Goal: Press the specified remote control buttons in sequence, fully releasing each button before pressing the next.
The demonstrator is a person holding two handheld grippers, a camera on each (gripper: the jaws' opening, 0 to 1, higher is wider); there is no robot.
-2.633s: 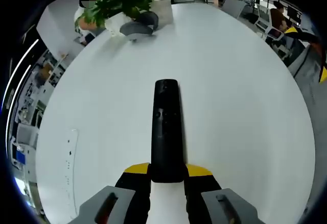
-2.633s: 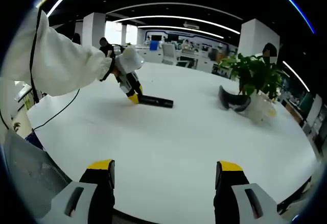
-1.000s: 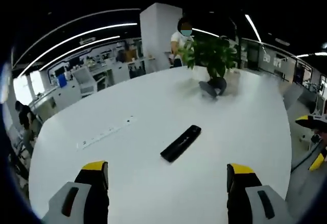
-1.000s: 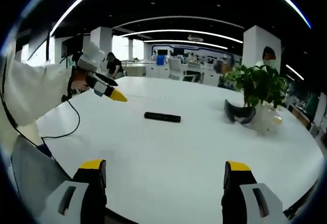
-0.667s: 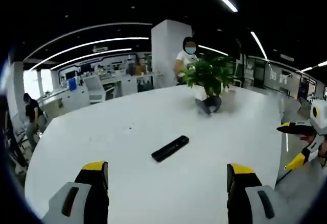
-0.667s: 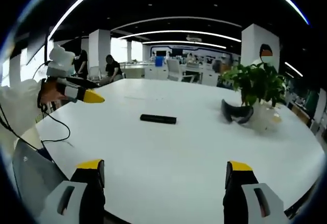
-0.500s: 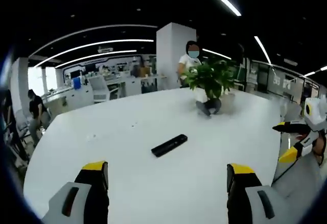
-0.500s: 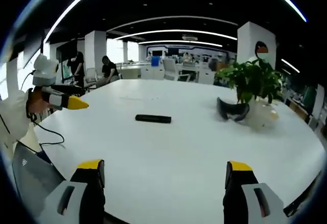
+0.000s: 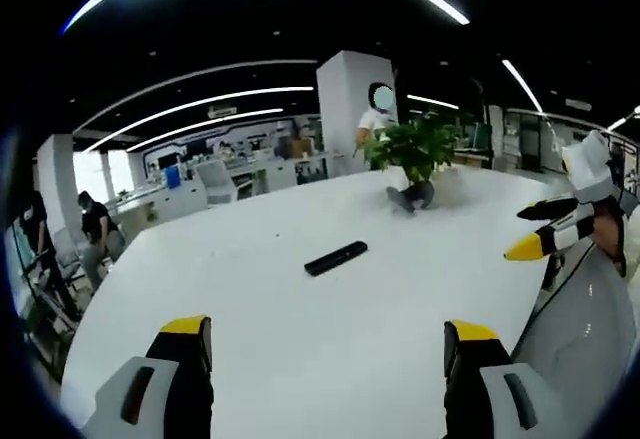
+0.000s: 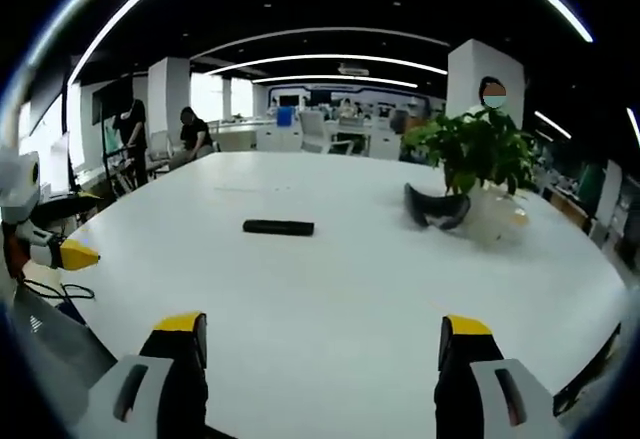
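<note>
- Slim black rectangular remote control (image 9: 336, 257) lies flat on the big white round surface (image 9: 300, 329), mid-frame in the left gripper view; left of centre (image 10: 278, 227) in the right gripper view.
- Left hand-held gripper (image 9: 325, 359): jaws wide apart, holding nothing, well short of the remote.
- Right hand-held gripper (image 10: 320, 354): same, spread and empty.
- Green potted plant (image 10: 470, 154) upper right, dark curved object (image 10: 435, 209) just beside it.

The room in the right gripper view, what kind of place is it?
Probably a big open office: a large white oval table, rows of desks and chairs behind, long ceiling light strips, and a green potted plant.
</note>
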